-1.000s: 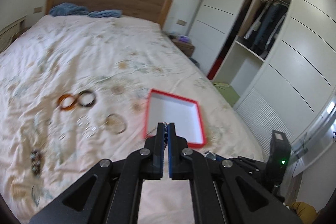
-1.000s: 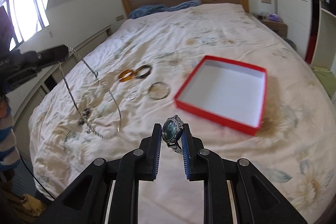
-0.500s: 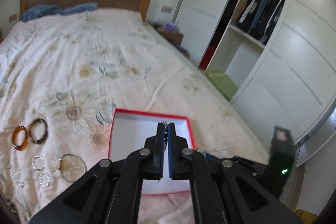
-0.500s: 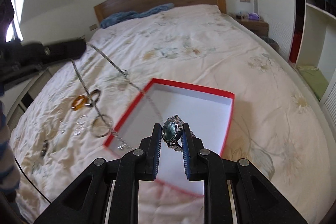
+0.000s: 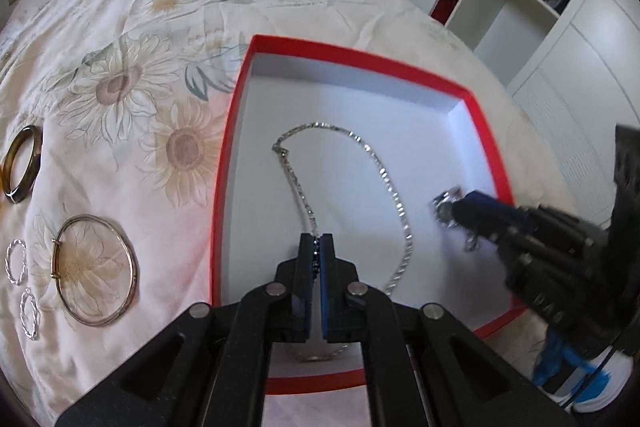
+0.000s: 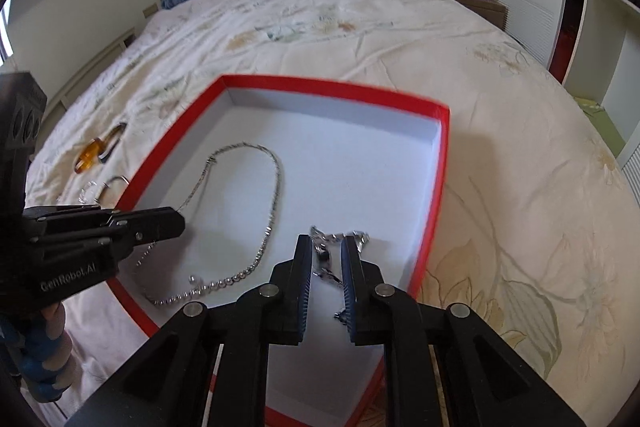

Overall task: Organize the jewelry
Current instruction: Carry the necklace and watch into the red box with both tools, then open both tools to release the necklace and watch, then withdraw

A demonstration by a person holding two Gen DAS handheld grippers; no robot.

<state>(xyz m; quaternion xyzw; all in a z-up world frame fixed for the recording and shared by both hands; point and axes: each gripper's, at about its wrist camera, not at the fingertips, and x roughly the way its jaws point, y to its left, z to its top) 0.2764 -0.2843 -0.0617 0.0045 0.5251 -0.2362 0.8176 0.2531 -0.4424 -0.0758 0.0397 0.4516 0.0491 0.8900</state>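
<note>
Left gripper [image 5: 317,241]: jaws pressed together on the silver necklace [image 5: 380,171], pinching the chain at the fingertips, low over the box floor.
Necklace: looped across the white floor of the red box [image 5: 360,61], most of its length lying flat, one end pinched in the left gripper.
Right gripper [image 6: 326,247]: jaws closing, narrow gap, the watch [image 6: 328,257] between the pads; contact with both pads hard to judge.
Watch: inside the red box, near its right wall, band trailing on the white floor.
Red box: on the floral bedspread [image 6: 520,187], tilted in view.
Left on the bedspread: brown bangle [image 5: 22,163], thin gold bangle [image 5: 96,269], two small silver rings [image 5: 16,261], all beside the box's left wall.
</note>
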